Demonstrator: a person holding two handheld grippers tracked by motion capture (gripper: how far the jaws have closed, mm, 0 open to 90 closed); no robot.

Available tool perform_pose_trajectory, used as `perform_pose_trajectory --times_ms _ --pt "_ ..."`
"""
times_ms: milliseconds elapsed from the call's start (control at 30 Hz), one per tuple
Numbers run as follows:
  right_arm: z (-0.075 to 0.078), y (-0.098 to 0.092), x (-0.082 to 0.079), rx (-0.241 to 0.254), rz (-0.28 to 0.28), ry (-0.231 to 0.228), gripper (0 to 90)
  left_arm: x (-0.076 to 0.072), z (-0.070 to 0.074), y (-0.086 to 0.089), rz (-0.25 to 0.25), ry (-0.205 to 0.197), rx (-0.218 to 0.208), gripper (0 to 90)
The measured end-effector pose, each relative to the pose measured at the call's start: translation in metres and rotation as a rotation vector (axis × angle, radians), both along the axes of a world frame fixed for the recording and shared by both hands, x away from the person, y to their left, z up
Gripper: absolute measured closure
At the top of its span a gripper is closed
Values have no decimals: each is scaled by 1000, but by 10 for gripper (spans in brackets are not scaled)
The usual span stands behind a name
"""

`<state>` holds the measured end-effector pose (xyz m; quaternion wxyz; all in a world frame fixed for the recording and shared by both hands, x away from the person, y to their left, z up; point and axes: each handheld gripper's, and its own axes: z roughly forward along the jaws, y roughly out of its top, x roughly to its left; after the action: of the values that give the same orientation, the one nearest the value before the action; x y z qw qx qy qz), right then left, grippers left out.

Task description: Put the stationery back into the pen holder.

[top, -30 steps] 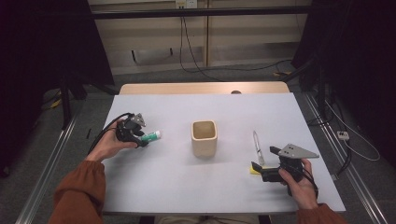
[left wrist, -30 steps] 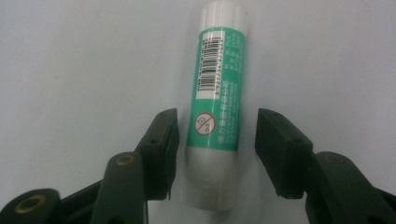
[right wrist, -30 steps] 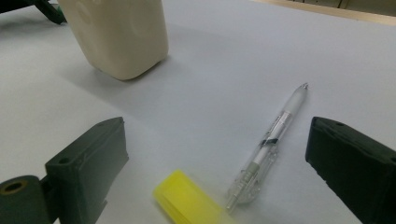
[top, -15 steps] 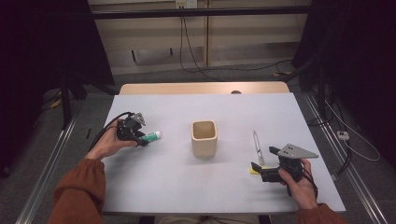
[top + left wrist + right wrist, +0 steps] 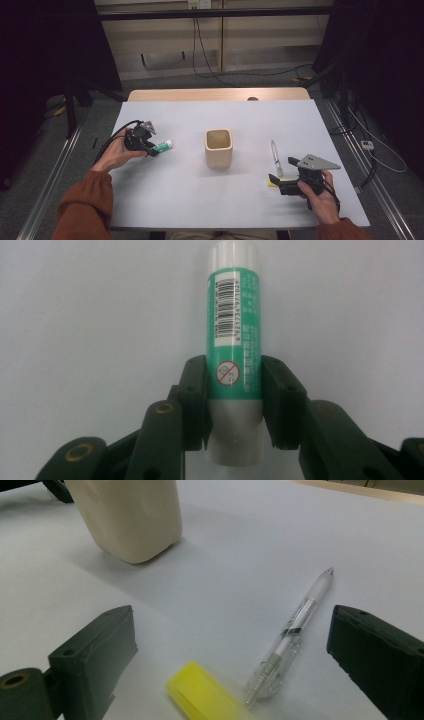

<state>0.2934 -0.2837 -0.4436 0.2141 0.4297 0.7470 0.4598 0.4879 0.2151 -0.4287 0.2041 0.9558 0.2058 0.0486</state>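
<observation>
Glue stick, beige cup nearby

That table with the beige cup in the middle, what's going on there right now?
A person works at a white table with a claw in each hand. The left claw has just been closing and now clamps a green glue stick lying on the table. The right claw is open, with a clear pen and a yellow highlighter lying between its jaws, neither gripped. The beige cup stands upright between the two hands.
</observation>
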Motion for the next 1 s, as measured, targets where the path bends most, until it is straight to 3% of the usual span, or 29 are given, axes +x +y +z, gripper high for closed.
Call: perform_pose_trajectory --times_ms 167,367,500,667,700,1000 --pt "0 0 0 0 2 0 52 -4 5 -2 10 -9 -22 659" --pt "0 0 0 0 3 -2 52 -8 14 2 43 0 -92 659" --pt "0 1 0 1 2 -2 52 -15 24 4 62 -24 -137 659" --pt "0 1 0 -1 5 -3 52 -24 34 5 71 -34 -154 659" --pt "0 2 0 -1 4 -3 52 -26 35 5 86 -30 -176 658" --pt "0 2 0 -1 6 -3 53 -44 43 12 125 -6 -235 658"
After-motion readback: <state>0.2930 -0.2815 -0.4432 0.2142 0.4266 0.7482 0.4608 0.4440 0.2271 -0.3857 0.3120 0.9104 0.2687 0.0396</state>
